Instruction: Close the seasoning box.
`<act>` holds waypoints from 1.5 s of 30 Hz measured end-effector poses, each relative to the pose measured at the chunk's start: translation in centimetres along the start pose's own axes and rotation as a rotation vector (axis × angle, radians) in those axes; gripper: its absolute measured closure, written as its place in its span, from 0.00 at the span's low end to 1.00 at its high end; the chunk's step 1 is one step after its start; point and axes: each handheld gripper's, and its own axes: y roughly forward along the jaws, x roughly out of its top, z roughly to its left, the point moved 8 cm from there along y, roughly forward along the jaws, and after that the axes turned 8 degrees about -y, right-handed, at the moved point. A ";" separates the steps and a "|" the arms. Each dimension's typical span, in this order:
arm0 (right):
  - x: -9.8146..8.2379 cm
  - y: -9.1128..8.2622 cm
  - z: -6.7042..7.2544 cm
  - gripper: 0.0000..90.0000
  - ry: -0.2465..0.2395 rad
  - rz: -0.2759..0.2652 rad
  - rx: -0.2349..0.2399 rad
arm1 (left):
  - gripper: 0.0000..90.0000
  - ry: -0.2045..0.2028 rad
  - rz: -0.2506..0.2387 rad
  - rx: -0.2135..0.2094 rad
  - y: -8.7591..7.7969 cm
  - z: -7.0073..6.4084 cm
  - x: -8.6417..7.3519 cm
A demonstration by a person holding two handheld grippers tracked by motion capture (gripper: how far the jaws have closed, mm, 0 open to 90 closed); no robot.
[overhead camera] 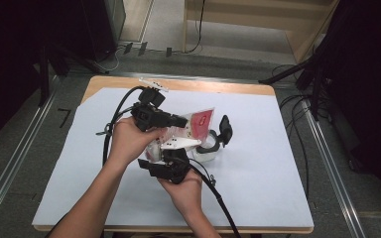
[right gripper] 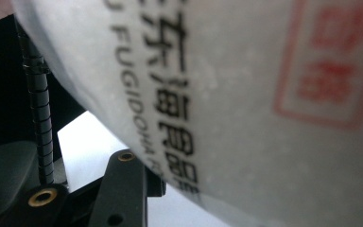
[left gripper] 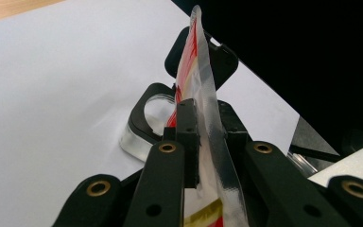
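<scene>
A plastic bag [overhead camera: 201, 120], clear with red and white print, is held up over the table between both grippers. My left gripper [overhead camera: 183, 120] reaches in from the left, and its jaws are shut on the bag's thin edge [left gripper: 201, 61], which stands upright between the pads [left gripper: 187, 127]. My right gripper [overhead camera: 168, 151] comes from below, close to the person's hand. In the right gripper view the bag's bulging white side [right gripper: 246, 109], printed with black characters, sits right against the camera. It hides all but one black finger [right gripper: 125, 179].
A clear round piece in a black frame [overhead camera: 212, 145] lies on the white sheet [overhead camera: 258, 188] just right of the bag, also seen as the clear round piece [left gripper: 146, 120]. Cables trail from both grippers. The wooden table edge [overhead camera: 213, 85] runs along the far side.
</scene>
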 end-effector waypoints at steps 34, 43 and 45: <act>0.3 0.2 0.2 0.68 0.003 -0.014 -0.005 | 0.92 0.002 -0.001 -0.011 -0.3 -0.2 0.0; 0.3 0.1 0.3 0.68 -0.004 -0.021 -0.001 | 0.93 0.008 -0.004 0.002 -0.3 -0.3 0.1; 0.3 0.1 0.3 0.68 -0.005 -0.021 0.004 | 0.93 0.010 -0.005 0.004 -0.3 -0.4 0.1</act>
